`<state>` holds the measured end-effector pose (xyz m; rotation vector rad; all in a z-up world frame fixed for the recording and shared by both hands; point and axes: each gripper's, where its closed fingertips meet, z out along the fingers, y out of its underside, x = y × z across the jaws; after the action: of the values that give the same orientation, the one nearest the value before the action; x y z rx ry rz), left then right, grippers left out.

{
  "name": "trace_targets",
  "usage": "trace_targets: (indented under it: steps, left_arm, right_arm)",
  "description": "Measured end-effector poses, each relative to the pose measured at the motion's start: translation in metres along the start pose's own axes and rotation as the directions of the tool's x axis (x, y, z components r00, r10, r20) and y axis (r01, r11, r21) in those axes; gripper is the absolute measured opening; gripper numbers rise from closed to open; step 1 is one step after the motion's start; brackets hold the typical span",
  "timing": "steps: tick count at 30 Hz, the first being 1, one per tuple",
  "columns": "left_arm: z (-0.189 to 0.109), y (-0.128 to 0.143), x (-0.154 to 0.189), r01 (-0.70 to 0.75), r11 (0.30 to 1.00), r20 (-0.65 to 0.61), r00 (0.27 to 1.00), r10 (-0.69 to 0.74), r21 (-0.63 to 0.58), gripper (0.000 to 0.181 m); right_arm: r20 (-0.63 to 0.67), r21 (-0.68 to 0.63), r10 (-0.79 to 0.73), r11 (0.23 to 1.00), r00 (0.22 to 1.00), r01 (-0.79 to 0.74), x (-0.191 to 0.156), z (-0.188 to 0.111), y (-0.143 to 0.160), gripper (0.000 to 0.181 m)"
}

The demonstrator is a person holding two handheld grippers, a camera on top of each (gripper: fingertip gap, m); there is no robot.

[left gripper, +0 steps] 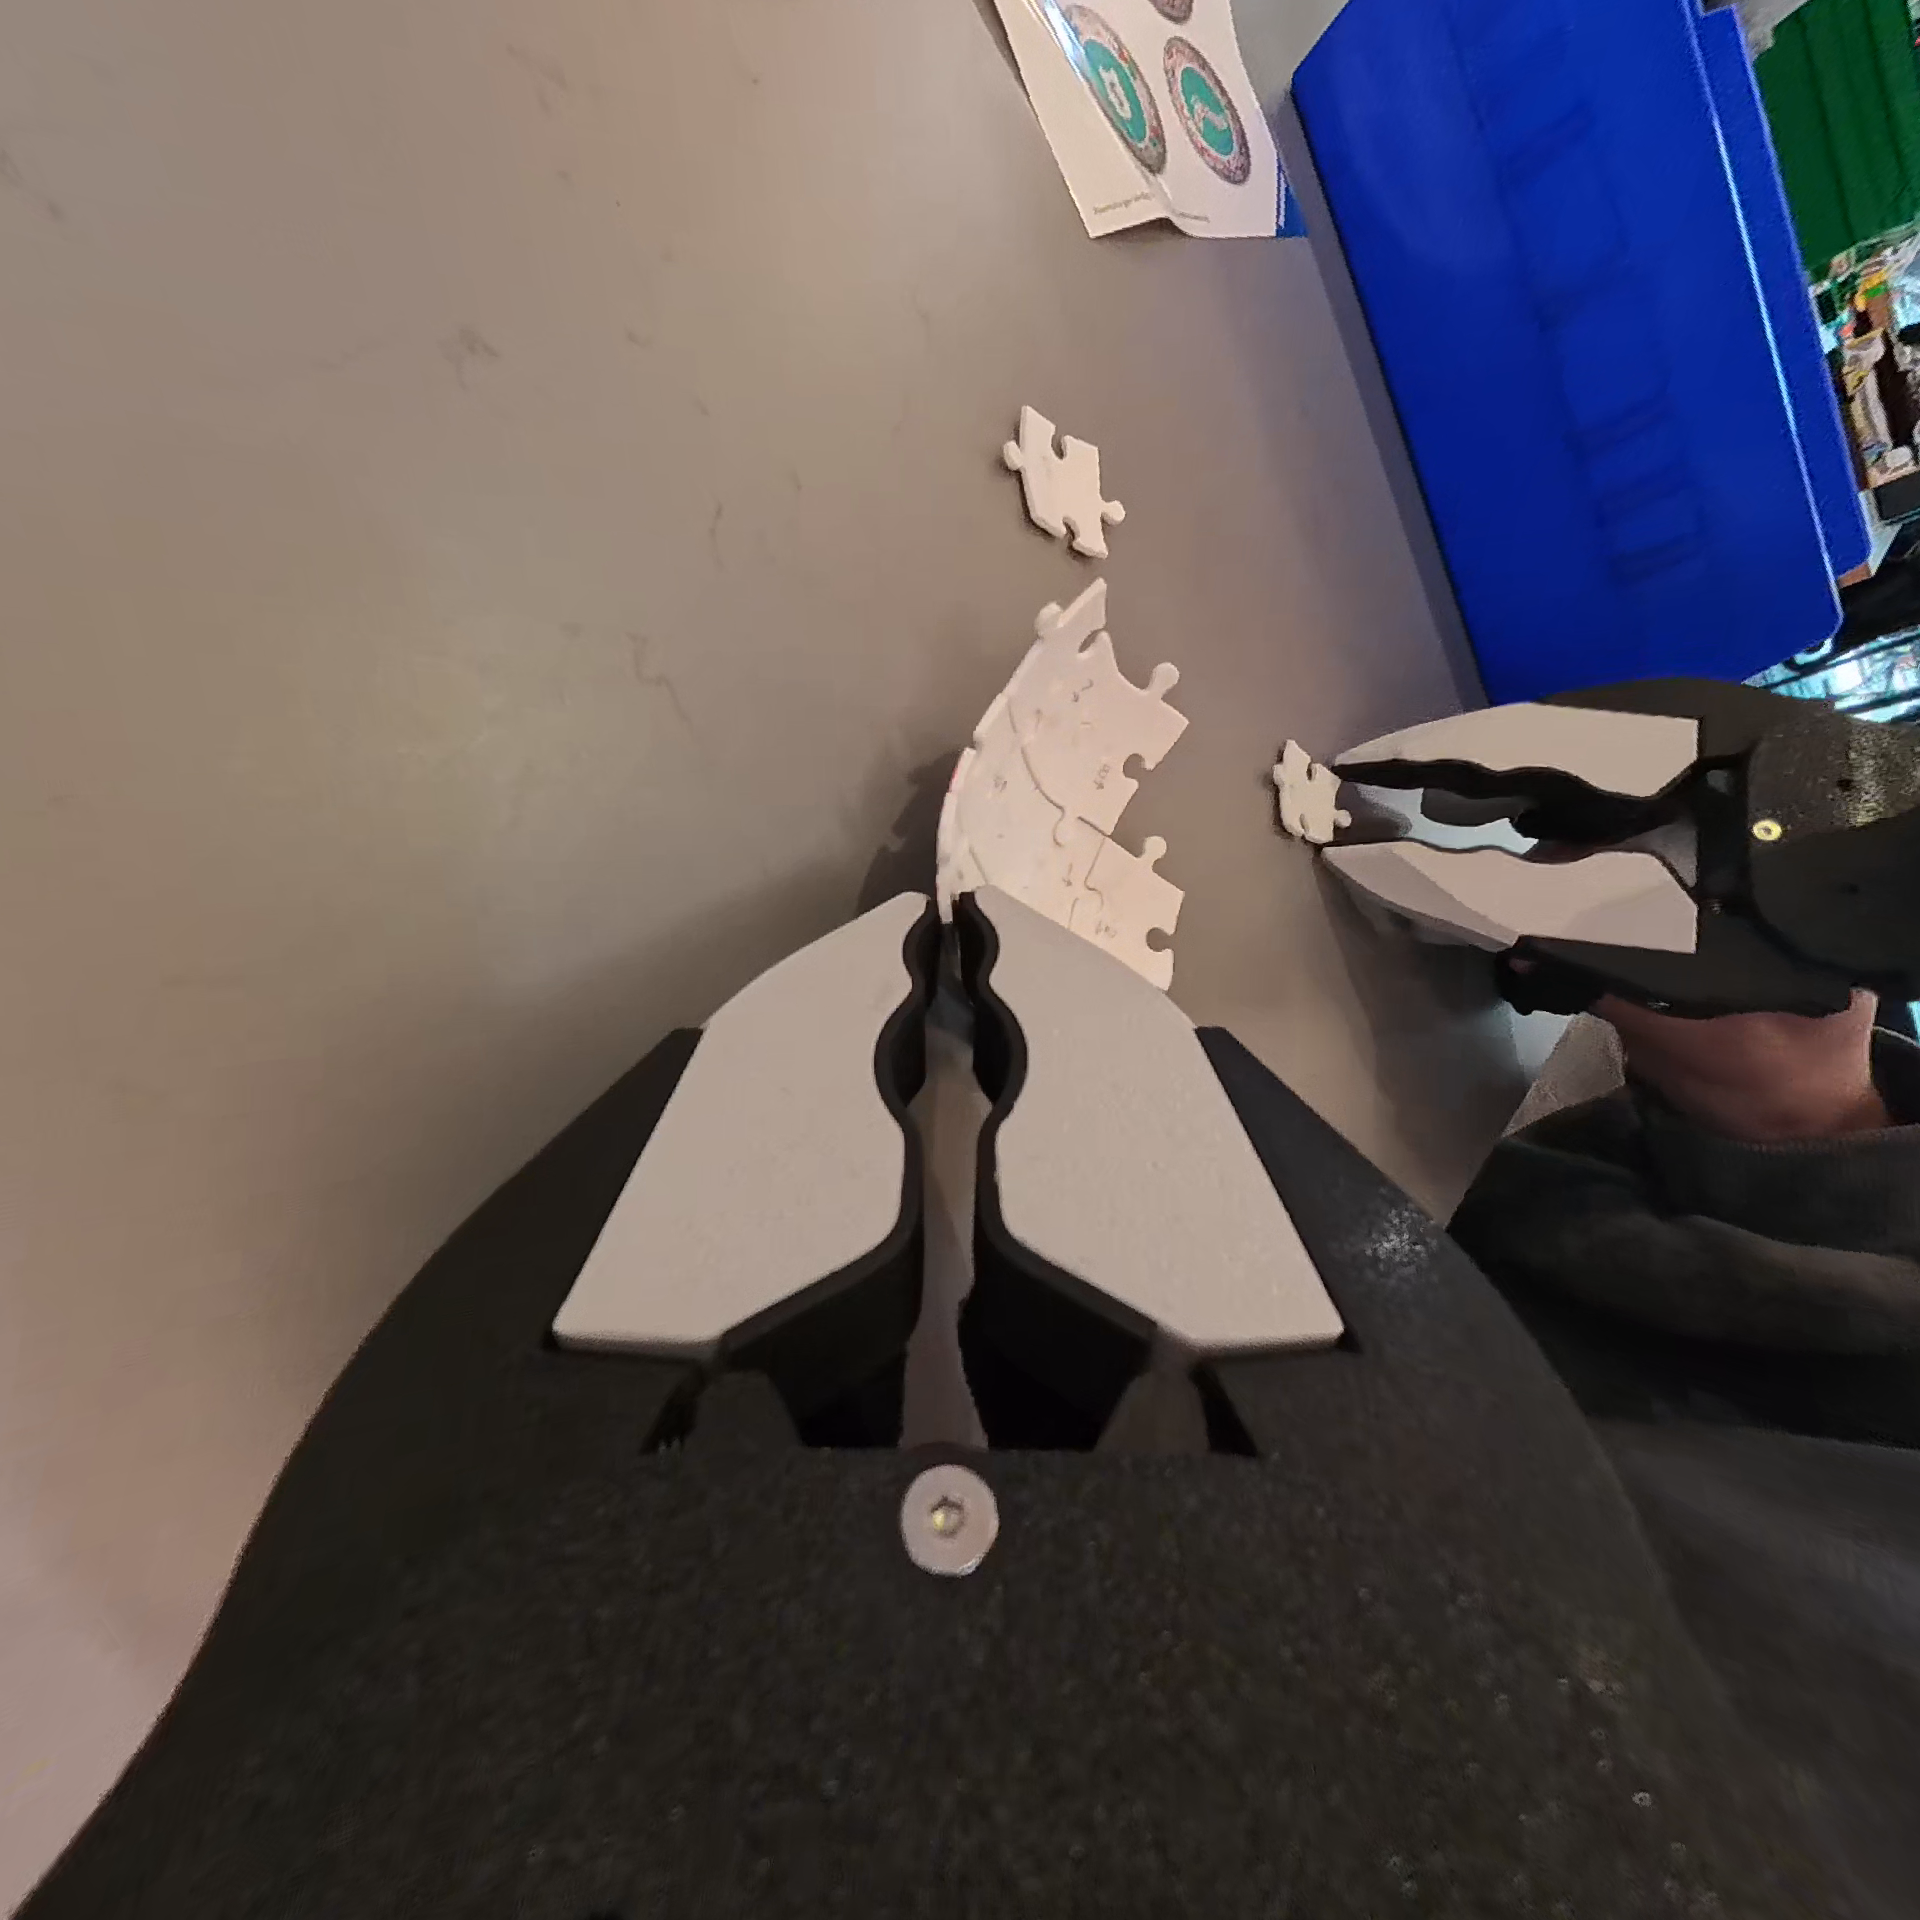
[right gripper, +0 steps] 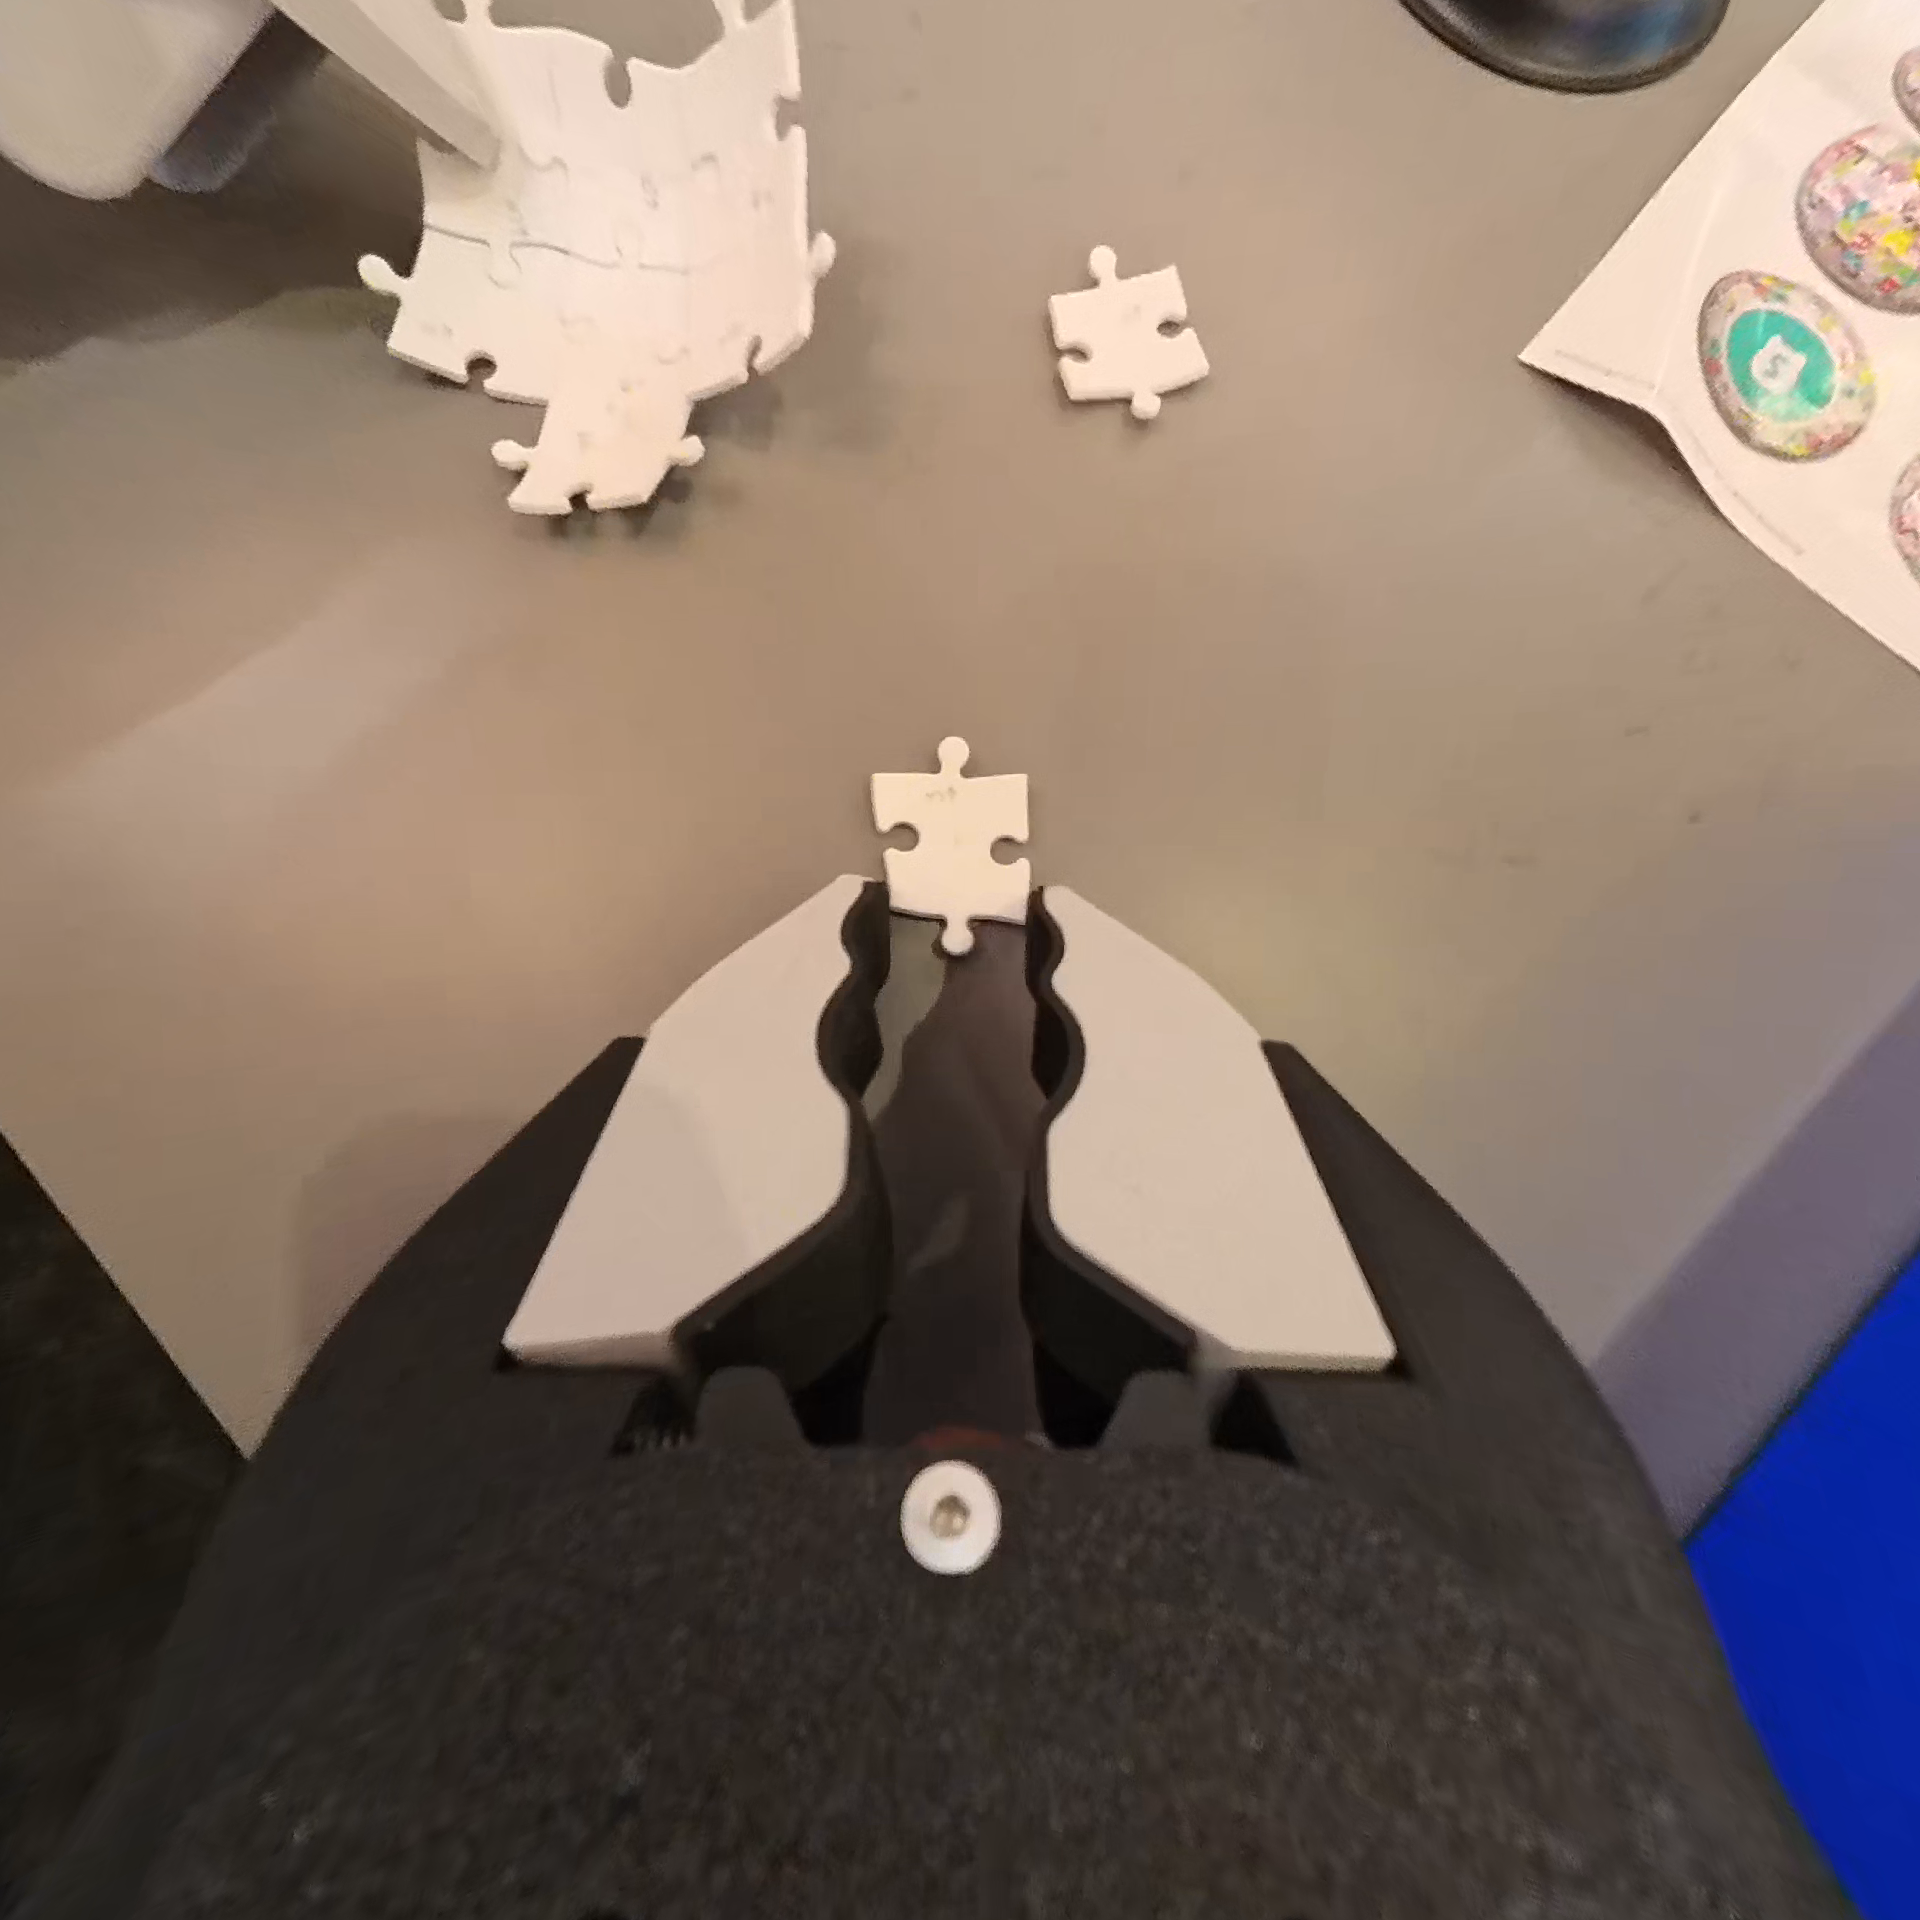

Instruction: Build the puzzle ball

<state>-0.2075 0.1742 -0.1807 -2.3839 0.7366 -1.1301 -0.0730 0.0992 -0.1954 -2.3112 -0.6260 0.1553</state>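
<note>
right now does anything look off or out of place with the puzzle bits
Nothing stands out. The left gripper pinches the curved assembly, the right gripper holds one piece, and a spare piece lies flat.

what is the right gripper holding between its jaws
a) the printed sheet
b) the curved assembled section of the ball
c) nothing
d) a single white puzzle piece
d: the right gripper has its jaws closed on the edges of a single white puzzle piece, while the curved assembled section is pinched by the left gripper, and another loose piece lies on the table.
</note>
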Motion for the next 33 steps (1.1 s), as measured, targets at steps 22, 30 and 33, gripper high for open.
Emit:
trace_targets:
  steps: [22, 30, 33]
  left_arm:
    - [0.001, -0.002, 0.006, -0.111, 0.993, 0.007, 0.994, 0.112, -0.045, 0.002]
    - [0.001, -0.002, 0.002, -0.073, 0.997, 0.039, 0.997, 0.073, -0.009, 0.003]
    - [0.001, -0.001, 0.002, -0.07, 0.998, 0.042, 0.997, 0.07, -0.002, 0.003]
  right_arm:
    - [0.262, 0.088, -0.385, 0.923, 0.885, 0.375, -0.084, 0.033, -0.07, 0.024]
    - [0.137, -0.05, -0.03, 0.998, 0.99, 0.038, -0.083, 0.03, -0.07, 0.025]
    - [0.149, -0.051, 0.178, 0.984, 0.973, -0.172, -0.093, 0.028, -0.07, 0.025]
